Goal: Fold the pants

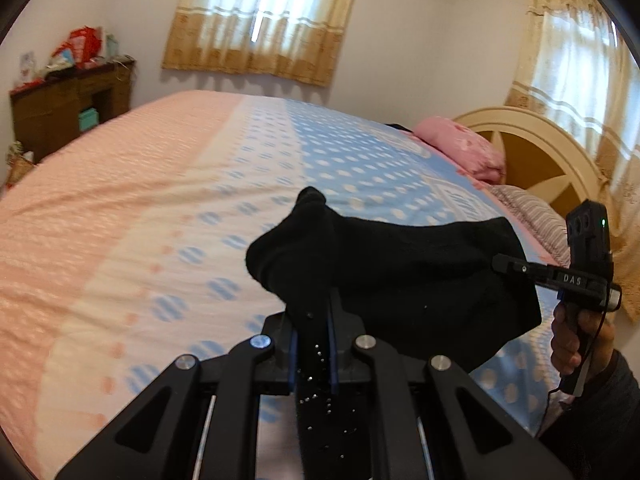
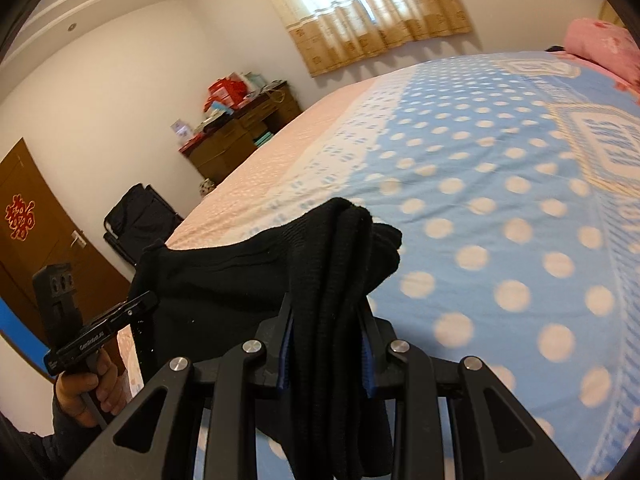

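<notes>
Black pants (image 1: pixel 400 272) hang stretched between the two grippers above the bed. My left gripper (image 1: pixel 314 320) is shut on one bunched corner of the cloth, which pokes up past its blue pads. In the left wrist view the right gripper (image 1: pixel 504 264) bites the far end of the pants, with a hand on its handle. My right gripper (image 2: pixel 328 320) is shut on a thick folded bundle of the pants (image 2: pixel 344 264), which also trails down between the fingers. The left gripper (image 2: pixel 150 302) shows at the left of the right wrist view, holding the other end.
The bed (image 1: pixel 160 208) spreads below, pink on the left, blue with pale dots on the right. A pink pillow (image 1: pixel 464 148) lies by the cream headboard (image 1: pixel 540 152). A brown desk (image 1: pixel 68 108) with clutter stands at the far wall. A dark chair (image 2: pixel 140 216) and a brown door (image 2: pixel 44 232) are beside the bed.
</notes>
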`<state>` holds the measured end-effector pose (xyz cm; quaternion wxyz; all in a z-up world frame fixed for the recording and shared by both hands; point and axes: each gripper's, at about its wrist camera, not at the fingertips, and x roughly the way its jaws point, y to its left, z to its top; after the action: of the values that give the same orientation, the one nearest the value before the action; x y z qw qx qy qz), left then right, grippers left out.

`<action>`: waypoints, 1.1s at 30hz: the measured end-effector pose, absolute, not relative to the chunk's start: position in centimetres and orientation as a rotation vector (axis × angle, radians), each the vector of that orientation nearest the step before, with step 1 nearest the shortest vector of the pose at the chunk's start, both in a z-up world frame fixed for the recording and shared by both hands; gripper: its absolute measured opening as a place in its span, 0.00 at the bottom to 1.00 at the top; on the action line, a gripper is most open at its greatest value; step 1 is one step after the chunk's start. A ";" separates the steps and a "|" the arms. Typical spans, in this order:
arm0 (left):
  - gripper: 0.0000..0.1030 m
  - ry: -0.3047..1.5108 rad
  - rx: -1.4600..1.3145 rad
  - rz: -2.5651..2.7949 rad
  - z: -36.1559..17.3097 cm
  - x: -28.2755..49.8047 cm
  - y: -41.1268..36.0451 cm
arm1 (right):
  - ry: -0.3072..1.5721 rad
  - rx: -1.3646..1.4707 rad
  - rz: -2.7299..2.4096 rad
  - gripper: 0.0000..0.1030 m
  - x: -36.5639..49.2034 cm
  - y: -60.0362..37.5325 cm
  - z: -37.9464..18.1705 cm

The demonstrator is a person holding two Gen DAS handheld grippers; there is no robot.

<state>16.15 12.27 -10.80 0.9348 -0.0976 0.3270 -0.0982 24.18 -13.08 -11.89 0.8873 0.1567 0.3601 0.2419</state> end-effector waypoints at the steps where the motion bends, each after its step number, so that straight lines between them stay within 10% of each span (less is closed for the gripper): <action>1: 0.11 0.665 -0.195 -0.188 -10.7 16.1 12.5 | 0.750 0.321 0.512 0.27 24.7 -12.4 -11.9; 33: 0.11 0.734 -0.209 0.001 -13.8 17.2 20.2 | 0.854 0.292 0.589 0.27 34.0 -1.8 -15.3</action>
<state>17.23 20.21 -13.84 0.9280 -0.1021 0.3583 0.0003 34.03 -1.78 -15.31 0.8583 0.1390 0.4067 0.2804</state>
